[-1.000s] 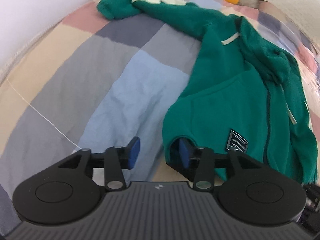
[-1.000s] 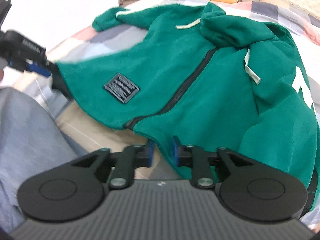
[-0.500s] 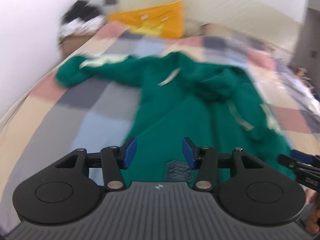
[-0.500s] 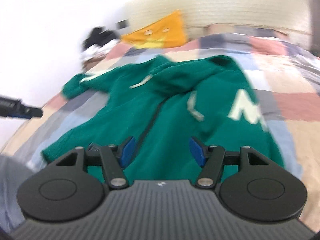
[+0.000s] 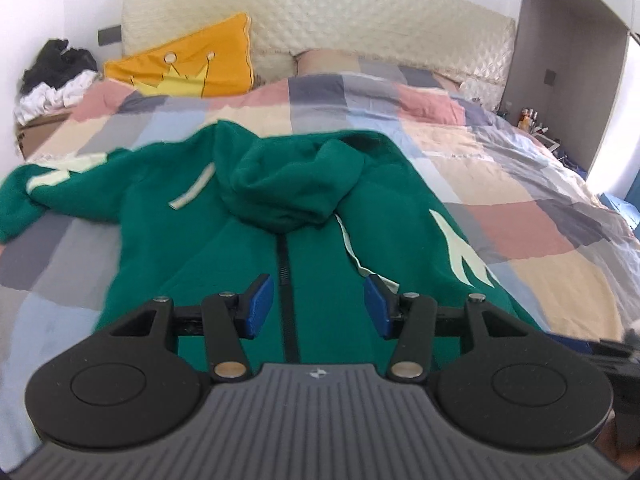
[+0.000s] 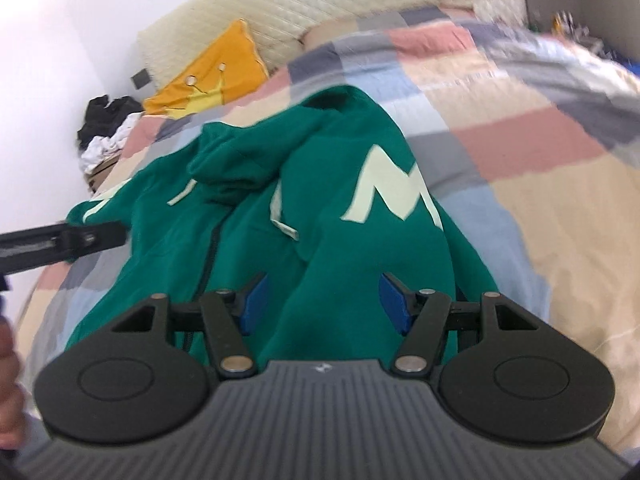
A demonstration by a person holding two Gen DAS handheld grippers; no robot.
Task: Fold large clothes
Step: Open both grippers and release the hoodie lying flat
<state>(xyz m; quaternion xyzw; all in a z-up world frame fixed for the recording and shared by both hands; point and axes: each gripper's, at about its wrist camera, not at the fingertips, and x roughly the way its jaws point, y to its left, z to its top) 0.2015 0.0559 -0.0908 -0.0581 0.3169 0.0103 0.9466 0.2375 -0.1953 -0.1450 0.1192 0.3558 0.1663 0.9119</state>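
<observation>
A green zip-up hoodie (image 5: 224, 256) lies front up on the patchwork bed cover, hood (image 5: 292, 180) toward the headboard and one sleeve (image 5: 52, 184) stretched out to the left. It also shows in the right wrist view (image 6: 320, 240), with a pale M print (image 6: 388, 192) on its right side. My left gripper (image 5: 316, 308) is open and empty, raised over the hoodie's lower zip. My right gripper (image 6: 324, 304) is open and empty above the hoodie's lower right part. The left gripper's body (image 6: 60, 240) shows at the left edge of the right wrist view.
An orange crown cushion (image 5: 184, 68) leans on the padded cream headboard (image 5: 360, 28). A pile of black and white clothes (image 5: 52, 76) sits on a box at the far left. A grey cabinet (image 5: 568, 60) stands at the right with small items beside it.
Both grippers let go of the hoodie's bottom hem, opened wide and lifted back. The hoodie now lies spread flat on the bed.
</observation>
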